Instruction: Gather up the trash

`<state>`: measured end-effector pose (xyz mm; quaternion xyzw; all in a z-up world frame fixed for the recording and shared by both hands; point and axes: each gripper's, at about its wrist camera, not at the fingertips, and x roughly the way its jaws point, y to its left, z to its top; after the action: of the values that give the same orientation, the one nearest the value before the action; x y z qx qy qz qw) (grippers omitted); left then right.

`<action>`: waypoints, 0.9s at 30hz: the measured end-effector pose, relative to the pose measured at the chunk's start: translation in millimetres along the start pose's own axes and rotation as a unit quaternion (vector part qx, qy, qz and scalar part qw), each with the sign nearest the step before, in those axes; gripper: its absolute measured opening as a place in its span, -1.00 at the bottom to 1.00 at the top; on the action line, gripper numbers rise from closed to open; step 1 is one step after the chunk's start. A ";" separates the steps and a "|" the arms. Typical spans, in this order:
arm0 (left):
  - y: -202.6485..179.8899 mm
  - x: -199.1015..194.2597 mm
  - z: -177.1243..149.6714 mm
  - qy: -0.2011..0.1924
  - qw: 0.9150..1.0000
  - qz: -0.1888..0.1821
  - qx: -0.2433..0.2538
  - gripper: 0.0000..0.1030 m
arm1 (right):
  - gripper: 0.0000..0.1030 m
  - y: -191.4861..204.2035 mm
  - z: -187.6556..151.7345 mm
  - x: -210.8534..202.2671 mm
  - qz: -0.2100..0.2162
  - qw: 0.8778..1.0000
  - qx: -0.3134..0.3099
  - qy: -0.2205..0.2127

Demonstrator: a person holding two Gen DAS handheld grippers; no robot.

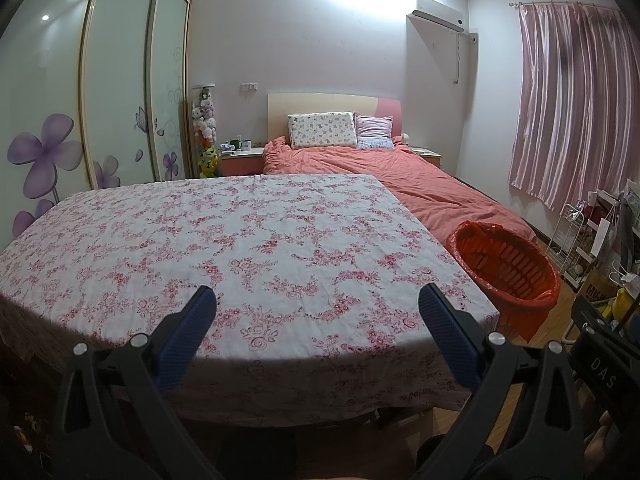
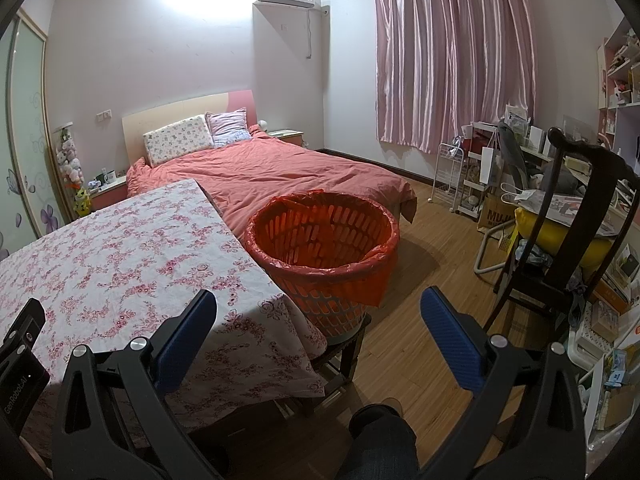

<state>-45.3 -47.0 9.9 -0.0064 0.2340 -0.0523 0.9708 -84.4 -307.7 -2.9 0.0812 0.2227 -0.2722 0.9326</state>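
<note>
No trash is being shown on the table [image 1: 248, 240], nothing is being held by the spread-open left gripper [image 1: 318, 300] or right gripper [image 2: 318, 304], and the red-lined basket [image 2: 324, 256] just beside the table is being left seemingly empty.

table legs under floral cloth [image 1: 256, 248] hidden, nightstand clutter [image 1: 239, 145] indistinct

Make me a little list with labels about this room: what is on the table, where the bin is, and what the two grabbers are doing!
Table: flowery cloth, no trash visible on it
Bin: orange basket with red liner, on a stool at the table's right corner
Left gripper: open, holding nothing, over the table's near edge
Right gripper: open, holding nothing, facing the bin
</note>
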 end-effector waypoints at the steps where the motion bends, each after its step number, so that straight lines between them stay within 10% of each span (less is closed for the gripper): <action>1: 0.0 0.0 0.0 0.000 1.000 0.000 0.000 0.92 | 0.96 -0.1 0.0 0.1 0.000 1.000 0.000 0.000; 27: 1.1 3.2 -2.6 0.006 1.000 0.006 -0.001 0.92 | 0.96 -0.4 0.7 0.3 0.000 1.000 0.000 0.001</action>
<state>-43.5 -46.2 6.1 -0.0058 0.2399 -0.0466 0.9697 -84.2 -308.4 -2.4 0.0812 0.2234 -0.2718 0.9325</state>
